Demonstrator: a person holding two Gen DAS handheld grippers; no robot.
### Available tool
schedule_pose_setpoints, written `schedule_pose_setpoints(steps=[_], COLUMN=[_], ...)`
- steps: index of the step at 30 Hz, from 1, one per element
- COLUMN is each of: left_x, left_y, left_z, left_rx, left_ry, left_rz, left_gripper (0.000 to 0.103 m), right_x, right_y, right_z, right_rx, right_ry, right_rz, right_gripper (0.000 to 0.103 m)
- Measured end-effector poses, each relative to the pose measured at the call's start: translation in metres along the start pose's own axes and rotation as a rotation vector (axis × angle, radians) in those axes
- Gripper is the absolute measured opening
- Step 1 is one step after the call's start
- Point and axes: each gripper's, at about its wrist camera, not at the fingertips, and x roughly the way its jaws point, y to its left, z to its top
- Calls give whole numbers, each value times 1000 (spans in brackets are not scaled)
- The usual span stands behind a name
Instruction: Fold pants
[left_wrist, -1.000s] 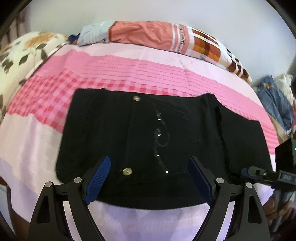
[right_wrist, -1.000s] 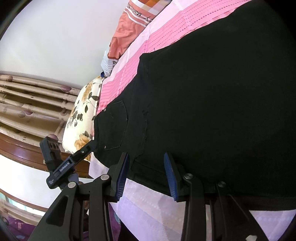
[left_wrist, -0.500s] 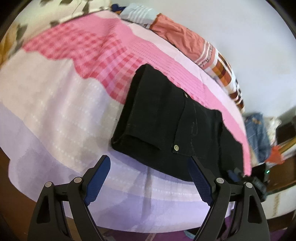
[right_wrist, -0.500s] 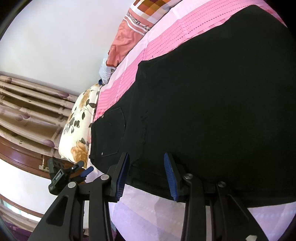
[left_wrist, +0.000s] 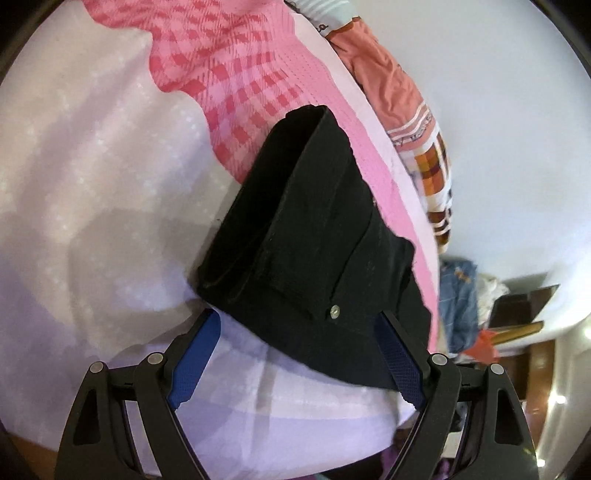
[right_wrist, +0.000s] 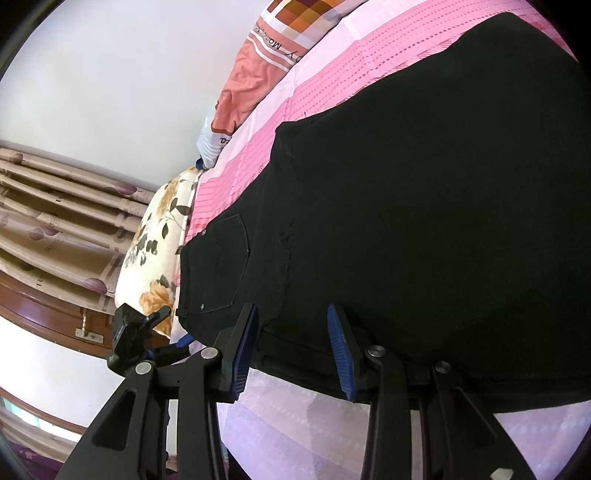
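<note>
Two grippers with ribbed blue pads: the left gripper (left_wrist: 299, 354) gapes wide at the folded end of one pair of black denim pants (left_wrist: 314, 236) on the pink checked bedspread (left_wrist: 236, 77); the right gripper (right_wrist: 291, 347), narrower and empty, hovers at the pants' near edge, and only its view shows the floral pillow (right_wrist: 155, 243).

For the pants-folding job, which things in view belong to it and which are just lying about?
Part of the job:
- black pants, lying on the bed
- left gripper, fingers apart near the pants' edge
- right gripper, at the pants' near edge
- pink and lilac bedsheet, the work surface

Lying about:
- orange patterned pillow
- floral pillow
- blue clothes heap
- curtain
</note>
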Motion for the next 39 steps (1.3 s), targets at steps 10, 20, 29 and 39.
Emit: schedule_pose_setpoints(steps=[10, 20, 29, 39], left_x=[-4, 0, 7, 8], left_y=[19, 18, 13, 18], left_z=[3, 1, 1, 9], left_rx=[-84, -100, -118, -64], left_ry=[-60, -84, -147, -122], left_rz=[-180, -167, -184, -267], left_gripper=[85, 88, 99, 99], right_x=[0, 0, 0, 0], right_y=[0, 1, 1, 5], right_z=[0, 3, 3, 0], right_rx=[3, 4, 6, 5], right_ry=[0, -2, -5, -10], right_rz=[1, -4, -6, -10], right_gripper=[35, 35, 35, 35])
